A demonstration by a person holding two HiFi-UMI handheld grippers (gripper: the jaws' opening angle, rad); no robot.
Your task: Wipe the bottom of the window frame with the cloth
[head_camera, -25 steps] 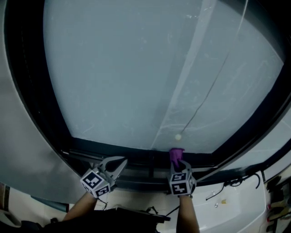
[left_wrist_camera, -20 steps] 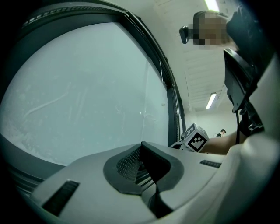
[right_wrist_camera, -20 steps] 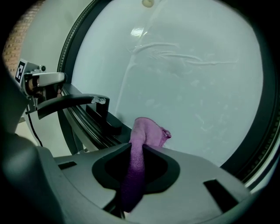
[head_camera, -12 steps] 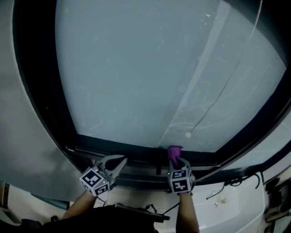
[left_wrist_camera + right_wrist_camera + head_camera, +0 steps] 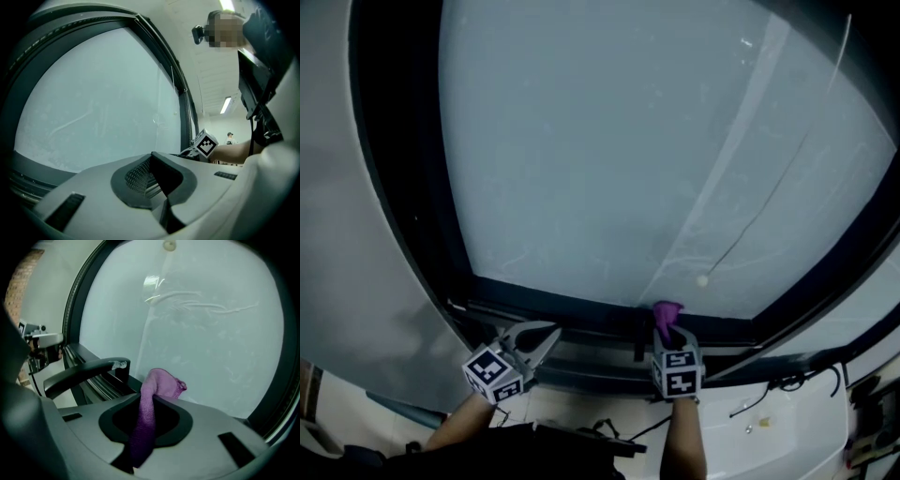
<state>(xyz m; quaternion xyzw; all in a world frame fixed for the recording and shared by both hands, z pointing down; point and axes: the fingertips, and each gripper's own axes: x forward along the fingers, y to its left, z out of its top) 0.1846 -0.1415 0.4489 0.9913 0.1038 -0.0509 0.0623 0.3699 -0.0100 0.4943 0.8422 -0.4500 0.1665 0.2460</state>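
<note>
The purple cloth [image 5: 666, 312] is pinched in my right gripper [image 5: 668, 330], which is shut on it. The cloth's bunched end [image 5: 161, 385] sticks out past the jaws and lies against the dark bottom rail of the window frame [image 5: 581, 312], just below the frosted pane [image 5: 609, 150]. My left gripper [image 5: 549, 332] is to the left, at about the same height in front of the lower rail. Its jaws are shut with nothing between them. From the left gripper view, the right gripper's marker cube [image 5: 206, 144] shows beside the pane.
A dark window handle [image 5: 86, 372] juts out over the bottom rail left of the cloth. A small white cord bead [image 5: 702, 280] hangs against the glass above the cloth. A white sill [image 5: 797, 431] with black cables lies at the lower right.
The head view has drifted, so the window frame sits further right and lower in the picture. Both grippers keep nearly the same places, and the cloth stays at the bottom rail.
</note>
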